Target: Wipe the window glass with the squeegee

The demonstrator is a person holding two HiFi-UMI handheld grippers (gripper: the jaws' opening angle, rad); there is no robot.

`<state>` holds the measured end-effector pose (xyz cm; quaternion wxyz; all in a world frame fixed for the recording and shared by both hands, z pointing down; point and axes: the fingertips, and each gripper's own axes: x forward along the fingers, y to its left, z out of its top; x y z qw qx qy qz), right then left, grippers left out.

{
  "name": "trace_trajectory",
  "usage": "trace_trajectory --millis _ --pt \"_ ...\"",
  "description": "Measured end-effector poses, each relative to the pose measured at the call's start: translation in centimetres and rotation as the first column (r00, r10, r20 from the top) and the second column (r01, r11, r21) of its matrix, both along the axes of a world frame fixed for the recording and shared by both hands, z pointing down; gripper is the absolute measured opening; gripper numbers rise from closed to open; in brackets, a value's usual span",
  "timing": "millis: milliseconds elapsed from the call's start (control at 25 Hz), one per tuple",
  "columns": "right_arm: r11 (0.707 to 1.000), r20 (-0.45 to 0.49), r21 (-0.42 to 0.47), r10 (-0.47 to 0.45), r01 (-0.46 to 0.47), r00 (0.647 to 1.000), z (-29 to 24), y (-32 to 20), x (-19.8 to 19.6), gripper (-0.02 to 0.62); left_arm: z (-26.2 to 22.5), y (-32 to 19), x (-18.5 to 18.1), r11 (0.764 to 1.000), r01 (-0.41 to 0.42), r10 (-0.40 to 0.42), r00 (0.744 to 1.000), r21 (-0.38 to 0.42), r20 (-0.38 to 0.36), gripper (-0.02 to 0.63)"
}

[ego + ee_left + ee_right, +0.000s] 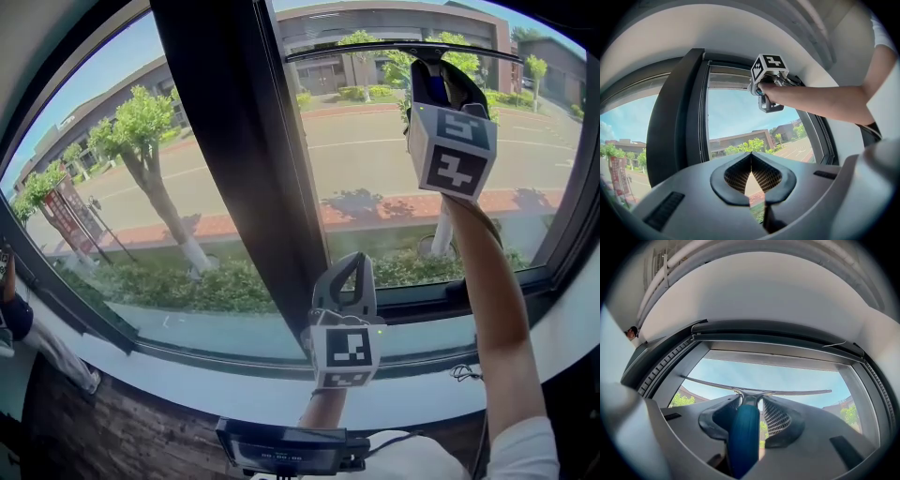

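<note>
The squeegee has a blue handle (431, 89) and a long thin blade (403, 47). The blade lies across the top of the right window pane (375, 159). My right gripper (436, 70) is raised high on an outstretched arm and is shut on the handle. In the right gripper view the blue handle (743, 437) sits between the jaws of the right gripper (757, 401), and the blade (754, 391) spans the glass just under the upper frame. My left gripper (354, 258) hangs low by the foot of the mullion, shut and empty. The left gripper (751, 157) has its tips touching, and the right gripper (769, 105) shows above it.
A wide dark mullion (248, 141) splits the window into two panes. A white sill (187, 375) runs below, with a thin cable (464, 373) on its right part. A dark device (291, 455) sits at the bottom edge. A person (14, 319) stands at the far left.
</note>
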<state>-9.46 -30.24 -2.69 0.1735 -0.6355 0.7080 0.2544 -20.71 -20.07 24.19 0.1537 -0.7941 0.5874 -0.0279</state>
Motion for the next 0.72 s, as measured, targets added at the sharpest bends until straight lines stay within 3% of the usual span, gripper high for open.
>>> trace_trajectory --millis 720 --pt "0.995 -0.013 -0.097 -0.011 0.009 1.0 6.6 0.3 0.0 0.15 1.4 2.4 0.1 0.999 0.018 -0.019 1.0 -0.044 -0.017 0.003"
